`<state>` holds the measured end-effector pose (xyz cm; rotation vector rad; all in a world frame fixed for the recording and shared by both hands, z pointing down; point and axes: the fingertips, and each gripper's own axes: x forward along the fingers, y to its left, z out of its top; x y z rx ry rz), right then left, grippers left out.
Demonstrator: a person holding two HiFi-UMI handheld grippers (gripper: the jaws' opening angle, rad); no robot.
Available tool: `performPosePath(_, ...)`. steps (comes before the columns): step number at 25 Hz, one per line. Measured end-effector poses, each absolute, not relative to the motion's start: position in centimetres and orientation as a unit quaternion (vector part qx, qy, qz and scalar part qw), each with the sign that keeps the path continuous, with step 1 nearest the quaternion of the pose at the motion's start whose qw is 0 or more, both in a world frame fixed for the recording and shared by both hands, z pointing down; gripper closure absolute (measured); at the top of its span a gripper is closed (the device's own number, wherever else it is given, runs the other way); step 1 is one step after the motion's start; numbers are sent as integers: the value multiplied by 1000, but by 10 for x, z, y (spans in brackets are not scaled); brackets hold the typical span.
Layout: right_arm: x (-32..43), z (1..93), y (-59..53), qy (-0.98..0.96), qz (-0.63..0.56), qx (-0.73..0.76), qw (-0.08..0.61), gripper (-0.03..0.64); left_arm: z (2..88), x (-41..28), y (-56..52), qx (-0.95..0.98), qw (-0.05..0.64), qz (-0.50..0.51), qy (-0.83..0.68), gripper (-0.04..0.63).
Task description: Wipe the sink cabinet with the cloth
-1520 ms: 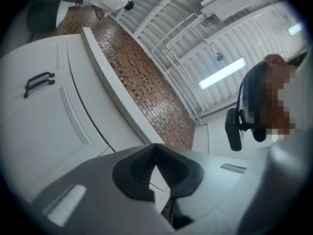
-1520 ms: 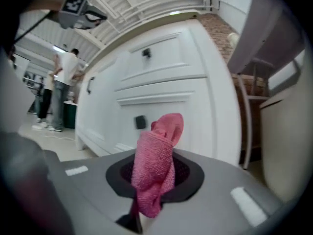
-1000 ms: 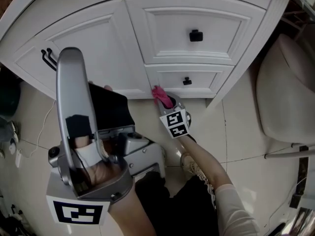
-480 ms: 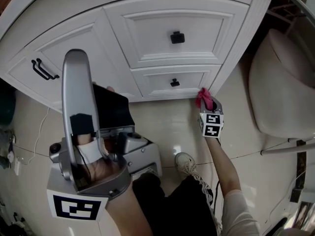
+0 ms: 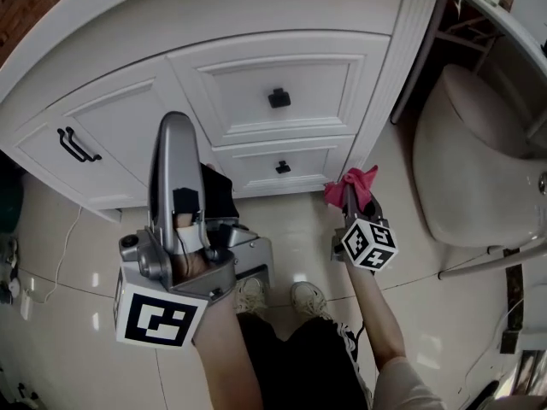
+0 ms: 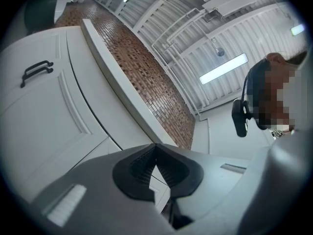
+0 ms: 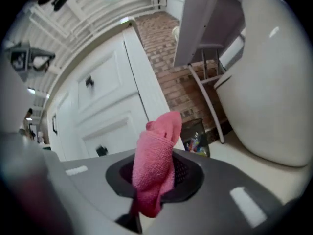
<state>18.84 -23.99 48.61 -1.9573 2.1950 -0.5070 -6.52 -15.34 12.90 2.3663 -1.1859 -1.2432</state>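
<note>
My right claw (image 5: 349, 202) clamps the pink cloth (image 5: 350, 180) just beside the sink cabinet (image 5: 282, 67), lower right corner. Left claw (image 6: 155, 166) closed, empty. Wiping step, I judge; next, press cloth onto the panel.

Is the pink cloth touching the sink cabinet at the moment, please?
Cannot tell: the head view puts the pink cloth by the sink cabinet, but neither it nor the right gripper view shows contact or gap.

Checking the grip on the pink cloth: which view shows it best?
Right gripper view: the cloth is large and close, pinched in the right tool. Head view shows a small bunch; left gripper view, none.
</note>
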Motion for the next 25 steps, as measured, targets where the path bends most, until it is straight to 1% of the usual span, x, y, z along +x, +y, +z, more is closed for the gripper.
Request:
performPosePath(3,168,373,-213,759,-123,-616,170,560,139,-59,-160,803,114,-413,-414,586)
performPosePath(5,152,290,-203,773,-81,-589,221,560,139,-54,-162,807,99,-408,-417,586)
performPosePath(7,131,223,-192,791,-43,-563,236,560,139,-47,-161,814,78,-390,-424,586)
performPosePath(9,103,184,-180,817,-19,-536,212,560,137,-44,-155,822,55,-369,-429,586)
performPosePath(11,80,167,-172,837,-26,-511,192,560,132,-46,-151,829,32,-359,-427,586)
performPosePath(13,67,162,-170,845,-40,-499,188,560,135,-48,-153,834,24,-344,-431,586)
performPosePath(16,60,181,-175,843,-38,-516,147,561,158,-45,-160,837,46,-317,-444,586)
performPosePath(18,65,197,-174,840,-39,-526,128,561,167,-38,-159,843,48,-301,-443,586)
performPosePath(22,76,202,-170,834,-41,-533,139,561,169,-21,-158,860,25,-260,-439,586)
performPosePath(25,62,204,-165,845,-33,-517,131,561,175,-10,-157,867,26,-244,-434,586)
